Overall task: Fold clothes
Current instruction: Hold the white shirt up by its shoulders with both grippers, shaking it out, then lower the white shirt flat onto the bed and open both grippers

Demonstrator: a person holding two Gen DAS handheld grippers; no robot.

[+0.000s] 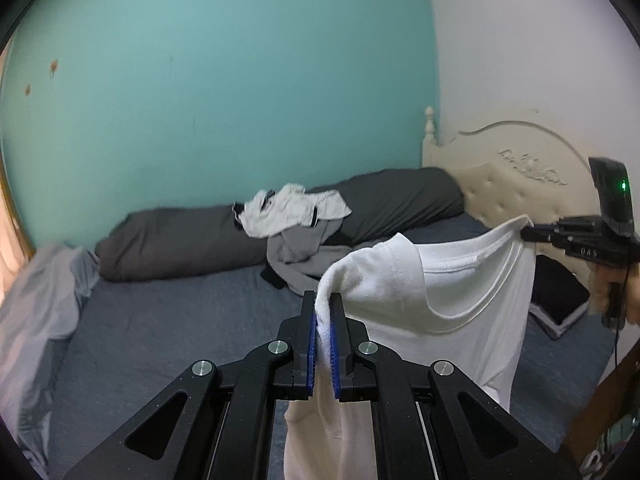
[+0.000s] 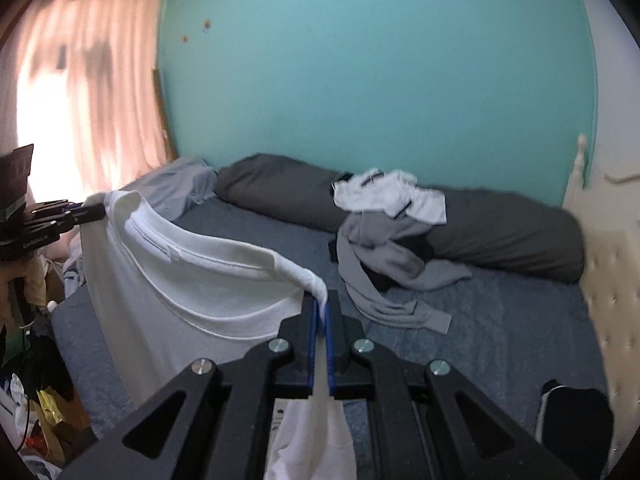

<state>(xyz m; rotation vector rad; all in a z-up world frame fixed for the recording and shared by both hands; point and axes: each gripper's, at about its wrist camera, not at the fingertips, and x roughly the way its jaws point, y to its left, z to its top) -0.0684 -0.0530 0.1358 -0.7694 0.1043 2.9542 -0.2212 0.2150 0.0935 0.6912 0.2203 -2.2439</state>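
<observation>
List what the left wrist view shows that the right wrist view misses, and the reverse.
Only the left wrist view shows the carved top of the headboard and the hand holding the right gripper.

Only the right wrist view shows the pink curtain and floor clutter.

Both show the white T-shirt pinched at its shoulders by the left gripper and right gripper, the clothes pile, dark bolster and bed.

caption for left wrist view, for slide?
Left gripper and right gripper each pinch a shoulder of a white T-shirt above the bed.
</observation>
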